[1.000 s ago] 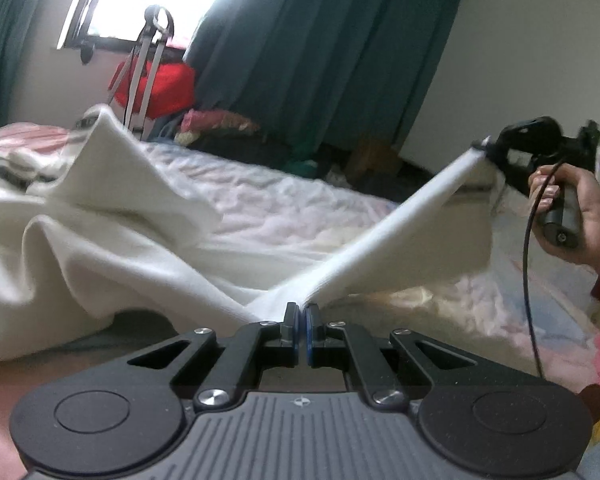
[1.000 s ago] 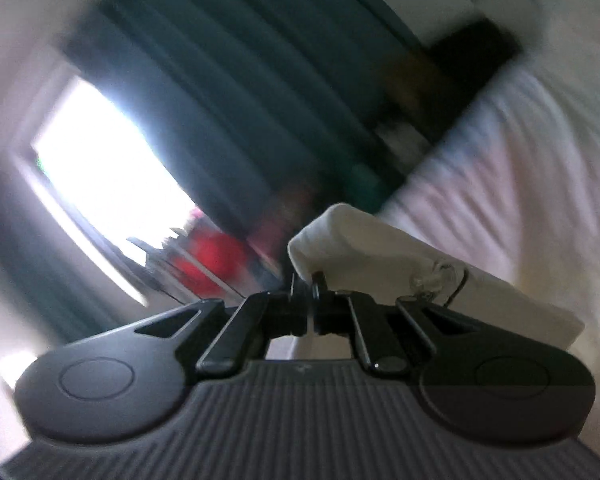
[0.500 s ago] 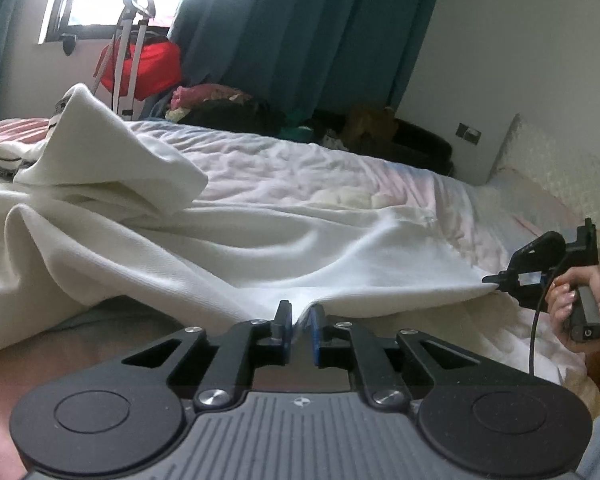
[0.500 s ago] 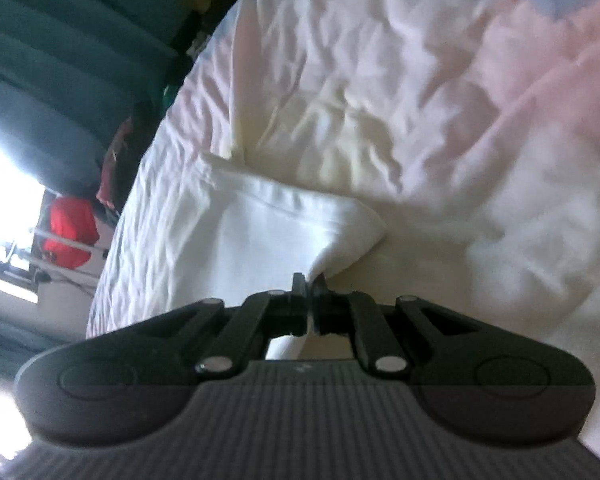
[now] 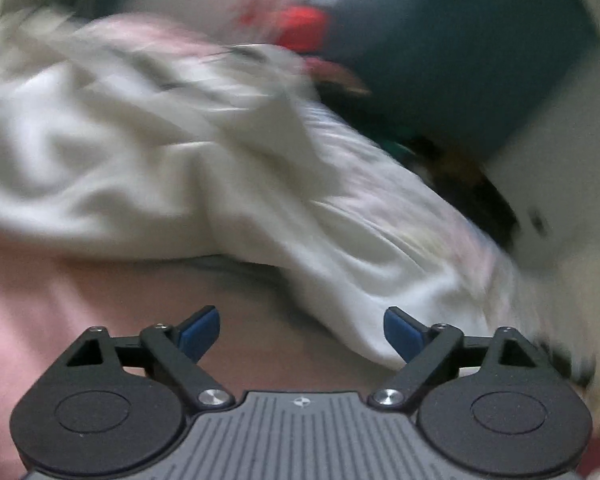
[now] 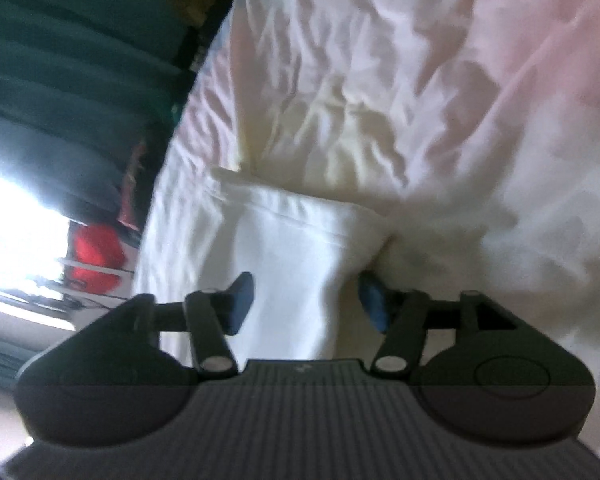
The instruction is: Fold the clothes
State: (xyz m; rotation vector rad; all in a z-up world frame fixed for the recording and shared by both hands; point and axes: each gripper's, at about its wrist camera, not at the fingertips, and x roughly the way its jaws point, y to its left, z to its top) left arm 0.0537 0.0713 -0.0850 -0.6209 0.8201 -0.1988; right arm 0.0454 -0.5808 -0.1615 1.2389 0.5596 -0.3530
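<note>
White garment [image 5: 228, 168] lay crumpled on the bed [image 5: 60, 296], spreading from 9 o'clock across to 4 o'clock in the left wrist view; heavy motion blur there. Left claw [image 5: 300, 330] was spread wide, blue pads [image 5: 202, 330] well apart, nothing between them. One cloth edge sat just beside the right pad, contact unclear. Pink sheet was visible under the claw at 6 to 9 o'clock.

Right wrist view: right claw [image 6: 306, 300] was also spread, pads [image 6: 240, 300] apart. A fold of the garment [image 6: 296, 248] ran down between the fingers toward 6 o'clock. Cloth looked to be brushing the right pad, no pinch. Garment hem showed at 12 o'clock of the claw, lying flat on the wrinkled pastel sheet [image 6: 440, 80].

Background: dark teal curtain [image 6: 72, 60] at 10 o'clock, red bag [image 6: 96, 260] at 9 o'clock beside a bright window. In the left view the red bag [image 5: 300, 28] sat at 12 o'clock, the curtain [image 5: 460, 52] at 1 o'clock.
</note>
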